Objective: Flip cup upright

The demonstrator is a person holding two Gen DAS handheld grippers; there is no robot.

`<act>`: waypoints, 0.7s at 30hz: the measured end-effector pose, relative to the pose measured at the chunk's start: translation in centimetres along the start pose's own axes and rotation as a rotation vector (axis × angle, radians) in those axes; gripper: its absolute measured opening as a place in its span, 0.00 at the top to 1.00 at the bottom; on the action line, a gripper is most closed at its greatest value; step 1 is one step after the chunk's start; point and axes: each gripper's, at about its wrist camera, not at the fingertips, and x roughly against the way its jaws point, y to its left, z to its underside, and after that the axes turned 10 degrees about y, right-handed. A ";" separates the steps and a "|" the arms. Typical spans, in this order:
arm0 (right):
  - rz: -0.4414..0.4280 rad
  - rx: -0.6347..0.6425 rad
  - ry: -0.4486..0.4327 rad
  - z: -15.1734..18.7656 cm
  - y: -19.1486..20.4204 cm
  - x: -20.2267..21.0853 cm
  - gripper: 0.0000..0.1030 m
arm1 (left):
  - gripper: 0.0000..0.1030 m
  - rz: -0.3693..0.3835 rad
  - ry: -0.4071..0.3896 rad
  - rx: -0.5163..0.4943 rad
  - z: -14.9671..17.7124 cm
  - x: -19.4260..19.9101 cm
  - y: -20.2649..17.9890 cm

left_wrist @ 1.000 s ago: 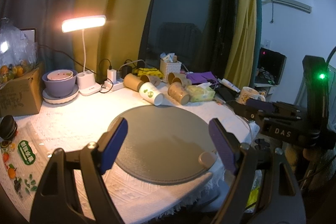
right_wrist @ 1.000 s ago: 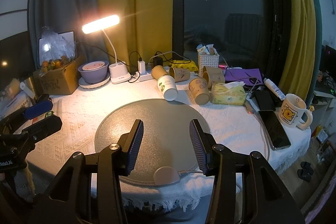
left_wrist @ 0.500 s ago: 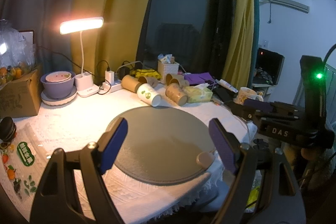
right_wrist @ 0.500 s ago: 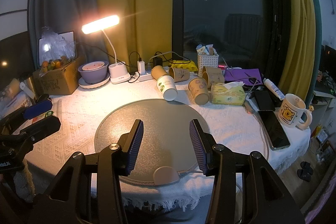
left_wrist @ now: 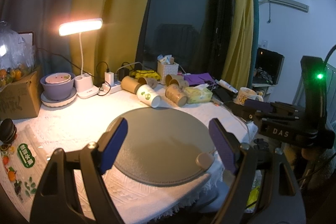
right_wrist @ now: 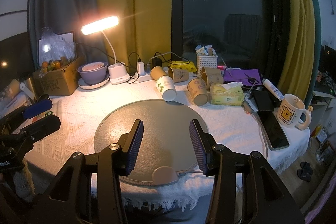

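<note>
Cup (right_wrist: 166, 88) sideways, far rim behind brown cups (right_wrist: 178, 75).

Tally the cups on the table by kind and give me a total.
Brown paper cups: 5, all on their sides
White paper cup: 1, on its side
Ceramic mug: 1, upright
Total: 7

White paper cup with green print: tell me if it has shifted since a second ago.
No. The white paper cup lies on its side just beyond the round grey mat, same as before.
</note>
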 end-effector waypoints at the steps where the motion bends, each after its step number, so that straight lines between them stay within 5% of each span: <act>1: 0.000 0.000 0.000 0.0 0.1 0.0 0.53 | 0.22 0.000 0.000 0.000 -0.1 0.0 0.0; 21: 0.039 0.031 -0.004 -1.9 -1.4 -0.8 0.53 | 0.22 0.015 0.031 -0.041 -2.0 -2.8 0.0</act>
